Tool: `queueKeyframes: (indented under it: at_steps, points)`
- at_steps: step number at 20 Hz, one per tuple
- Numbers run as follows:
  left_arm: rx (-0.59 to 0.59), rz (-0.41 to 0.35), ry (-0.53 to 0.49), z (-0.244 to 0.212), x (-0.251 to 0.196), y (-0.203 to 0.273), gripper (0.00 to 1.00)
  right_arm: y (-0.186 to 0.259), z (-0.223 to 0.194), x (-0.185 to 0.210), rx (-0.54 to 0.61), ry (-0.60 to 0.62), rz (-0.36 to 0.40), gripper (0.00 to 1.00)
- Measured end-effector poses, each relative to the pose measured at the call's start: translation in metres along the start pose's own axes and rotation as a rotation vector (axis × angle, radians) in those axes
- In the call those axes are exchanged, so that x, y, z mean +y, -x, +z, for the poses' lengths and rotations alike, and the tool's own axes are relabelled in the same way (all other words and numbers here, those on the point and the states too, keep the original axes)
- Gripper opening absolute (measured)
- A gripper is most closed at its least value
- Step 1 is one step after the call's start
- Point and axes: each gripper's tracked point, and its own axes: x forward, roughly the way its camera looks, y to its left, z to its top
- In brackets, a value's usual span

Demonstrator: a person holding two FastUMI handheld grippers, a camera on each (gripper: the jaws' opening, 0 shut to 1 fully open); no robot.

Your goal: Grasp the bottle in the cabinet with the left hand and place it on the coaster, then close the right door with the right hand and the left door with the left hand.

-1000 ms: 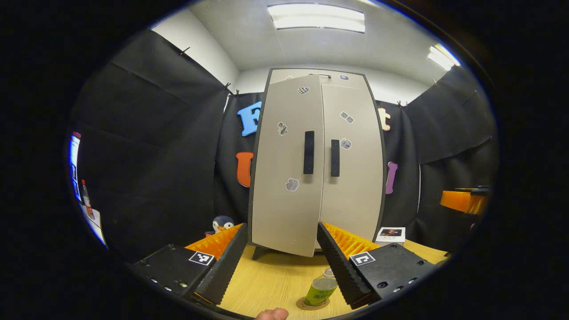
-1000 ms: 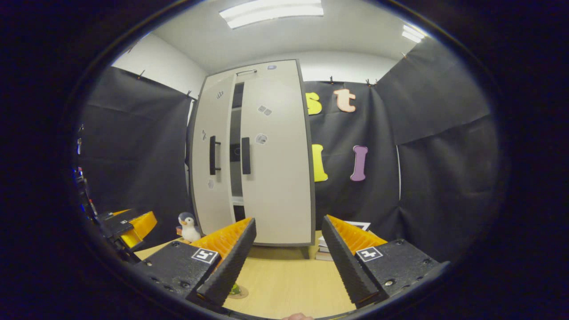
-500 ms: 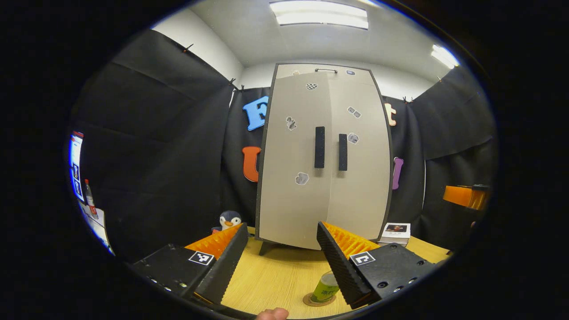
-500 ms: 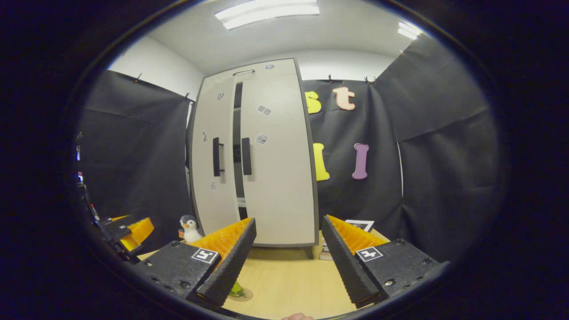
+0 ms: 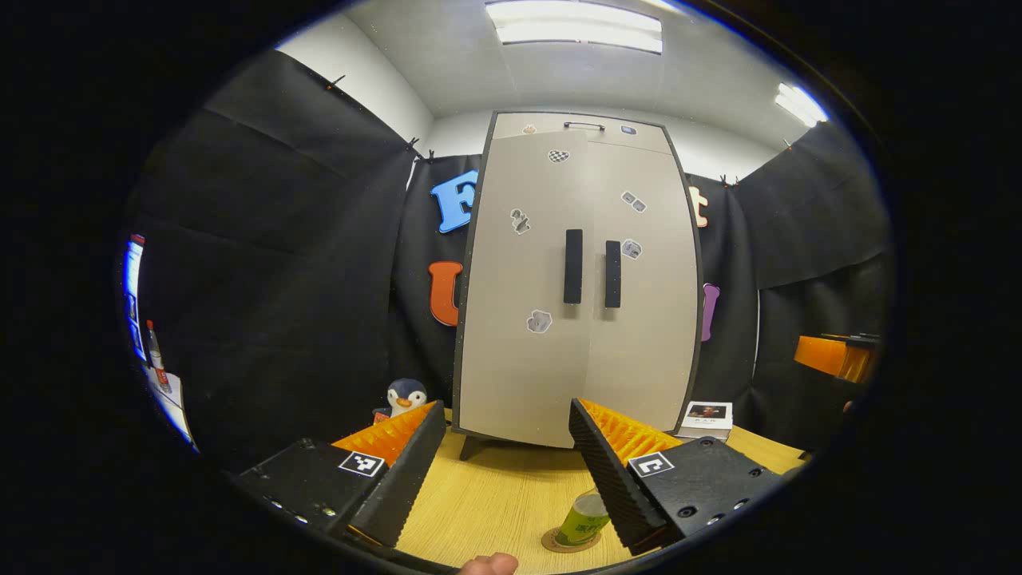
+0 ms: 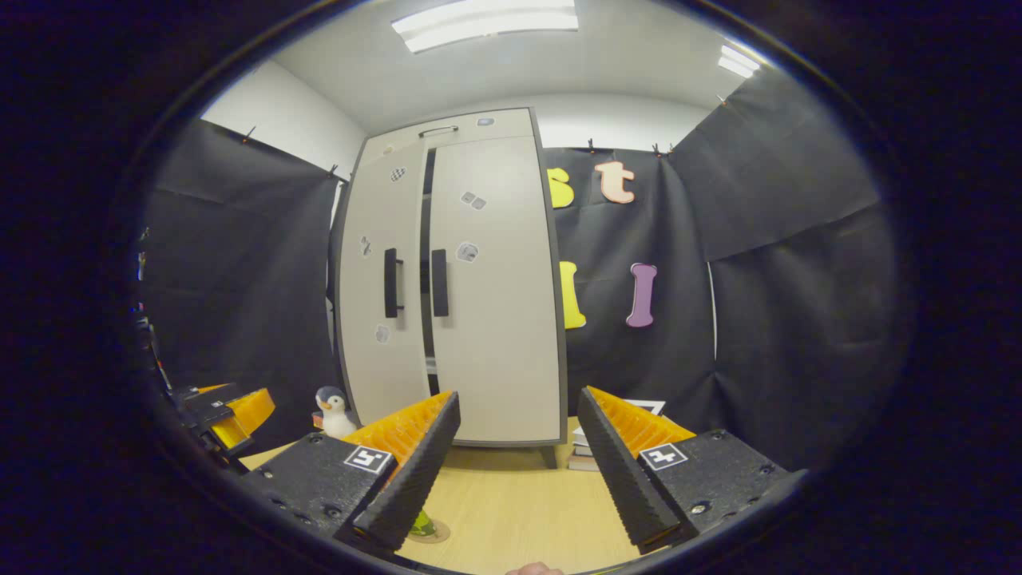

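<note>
Standing ahead of the left tool (image 5: 499,471), whose ridged fingers are spread wide with nothing between them, is a tall pale cabinet (image 5: 579,279) with smooth flat doors on the wood-grain worktop (image 5: 495,499). Left of the tool's left finger sits a small plush penguin (image 5: 406,396). Straight ahead, the left door (image 5: 523,287) and right door (image 5: 643,287) look flush here, their two dark bar handles side by side. Just inside the right finger, a green cylindrical bottle (image 5: 584,517) stands upright on a round flat coaster (image 5: 568,541), partly hidden by that finger. Beyond the right finger lies a small white box (image 5: 706,417).

From the right tool (image 6: 517,471), also wide open and holding nothing, the other tool (image 6: 231,407) shows far to its left, then the penguin (image 6: 331,403). The bottle (image 6: 421,525) and coaster (image 6: 431,533) peek out beside its left finger. Ahead, a narrow dark gap separates the left door (image 6: 379,279) from the right door (image 6: 491,279). A stack of books (image 6: 587,455) lies by the right finger.
</note>
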Motion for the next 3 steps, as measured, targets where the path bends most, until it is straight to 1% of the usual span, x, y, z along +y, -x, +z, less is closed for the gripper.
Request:
queueKeyframes:
  at_steps: [3]
  points:
    - [0.006,-0.019,0.004,-0.0027,-0.0075,-0.0017,0.95,0.0011,0.0013,-0.0067,-0.002,0.002,-0.021,0.98]
